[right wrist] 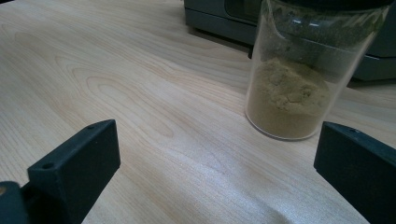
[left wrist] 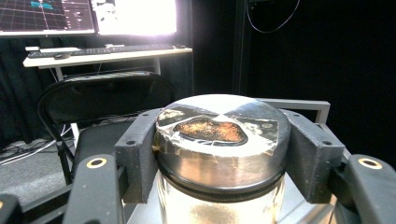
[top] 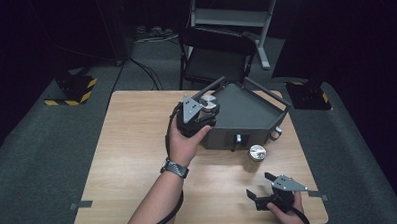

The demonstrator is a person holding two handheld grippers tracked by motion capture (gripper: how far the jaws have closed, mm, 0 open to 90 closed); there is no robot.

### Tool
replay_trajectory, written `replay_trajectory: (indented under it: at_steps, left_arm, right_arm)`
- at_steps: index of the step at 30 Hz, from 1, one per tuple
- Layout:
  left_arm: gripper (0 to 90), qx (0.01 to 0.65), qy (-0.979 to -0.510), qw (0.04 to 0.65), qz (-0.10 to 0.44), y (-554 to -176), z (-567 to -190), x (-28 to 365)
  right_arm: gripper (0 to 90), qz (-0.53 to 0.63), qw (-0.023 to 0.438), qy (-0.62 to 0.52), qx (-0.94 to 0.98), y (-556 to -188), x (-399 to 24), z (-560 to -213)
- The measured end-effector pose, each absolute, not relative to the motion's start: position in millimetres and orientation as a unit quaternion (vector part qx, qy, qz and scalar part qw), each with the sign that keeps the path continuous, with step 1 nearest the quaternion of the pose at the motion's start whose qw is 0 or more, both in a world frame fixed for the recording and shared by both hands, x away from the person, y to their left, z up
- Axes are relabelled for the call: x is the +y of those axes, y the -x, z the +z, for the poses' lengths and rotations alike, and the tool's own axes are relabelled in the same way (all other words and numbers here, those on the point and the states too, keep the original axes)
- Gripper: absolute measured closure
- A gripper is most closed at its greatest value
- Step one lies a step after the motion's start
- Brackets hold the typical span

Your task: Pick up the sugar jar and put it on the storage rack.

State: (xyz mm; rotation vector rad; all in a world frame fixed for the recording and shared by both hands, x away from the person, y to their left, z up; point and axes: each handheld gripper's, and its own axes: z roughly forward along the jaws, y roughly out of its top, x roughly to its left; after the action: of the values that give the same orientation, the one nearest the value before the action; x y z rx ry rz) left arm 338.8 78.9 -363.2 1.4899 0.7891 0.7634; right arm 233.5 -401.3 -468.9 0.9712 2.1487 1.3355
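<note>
My left gripper (top: 205, 106) is shut on a clear spice jar (left wrist: 219, 154) just under its round metal lid, whose top bears torn tape and an orange-brown patch. In the high view that jar (top: 208, 103) is held at the near left corner of a dark grey open rack (top: 246, 113). A second jar (top: 257, 153) with a silver lid stands upright on the table in front of the rack. It holds tan powder (right wrist: 287, 100). My right gripper (top: 260, 186) stands open low over the table's front right, with this jar a short way ahead of its jaws.
A third small jar (top: 275, 133) stands by the rack's right end. The wooden table (top: 138, 159) has bare room on its left half. Beyond it stand a black chair (top: 215, 54) and a desk with a bright monitor (left wrist: 135, 16).
</note>
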Motion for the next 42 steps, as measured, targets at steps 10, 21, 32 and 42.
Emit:
replay_trajectory:
  at_steps: [10,21,32,42]
  left_arm:
    - [35.1,0.341,-0.643,0.601,0.332,-354.0,-361.6,64.8]
    - [35.0,0.34,-0.648,0.595,0.333,-372.3,-367.2,48.4]
    - [35.1,0.348,-0.651,0.589,0.329,-385.2,-374.6,41.7]
    - [35.0,0.355,-0.654,0.583,0.327,-393.2,-383.0,39.1]
  right_arm:
    - [0.3,0.484,0.212,-0.349,0.774,-233.9,-402.6,-469.3]
    - [0.3,0.489,0.213,-0.35,0.77,-233.1,-404.1,-470.7]
    - [0.3,0.49,0.213,-0.351,0.769,-232.8,-404.7,-471.2]
    - [0.3,0.491,0.212,-0.351,0.769,-233.2,-404.9,-471.1]
